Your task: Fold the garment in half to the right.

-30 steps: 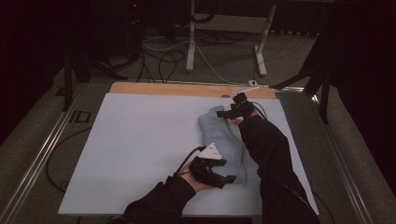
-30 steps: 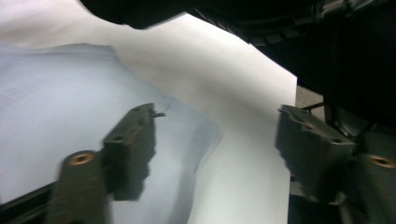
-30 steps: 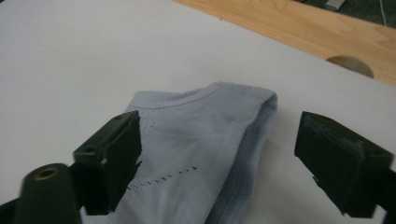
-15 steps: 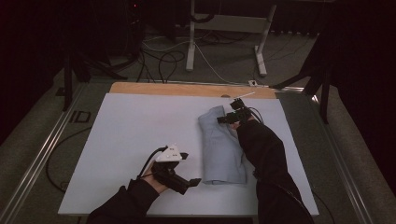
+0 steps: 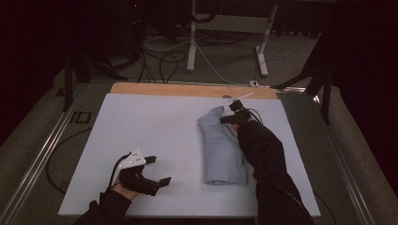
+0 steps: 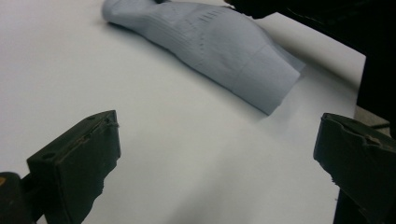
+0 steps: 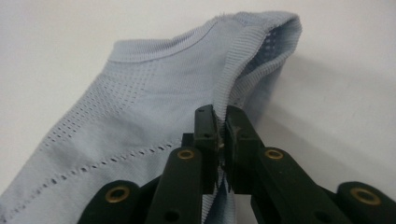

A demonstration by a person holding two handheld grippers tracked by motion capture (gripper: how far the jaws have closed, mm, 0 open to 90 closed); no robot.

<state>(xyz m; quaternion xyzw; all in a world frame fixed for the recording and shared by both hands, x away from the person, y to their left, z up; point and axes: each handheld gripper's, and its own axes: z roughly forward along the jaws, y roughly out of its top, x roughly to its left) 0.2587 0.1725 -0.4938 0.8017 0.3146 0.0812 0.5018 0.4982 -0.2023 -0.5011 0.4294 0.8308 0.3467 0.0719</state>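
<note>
Lower left of the high view: left gripper point(image 5: 149, 174) sits over bare white worktop point(image 5: 155, 126), well apart from the garment. A second ago it was at the near end of the cloth, lower centre; since then it has let go and slid left across the sheet. Its jaws have just been opening and now stand at full spread, nothing between them; the left gripper view shows blank worktop in the gap and the cloth farther off, upper centre.

Centre right of the high view: folded light-blue knit garment point(image 5: 220, 147) lies flat, long axis running near to far, its near edge square and settled.

Far end, upper centre right: right gripper point(image 5: 229, 118) at the garment's top edge. Its jaws have just been closing and now pinch the ribbed hem point(image 7: 236, 70), which stands slightly lifted off the sheet in the right gripper view.

Judgement: near end looks finished; work shifts to the far hem, likely a tug or a further fold by the right hand.
</note>
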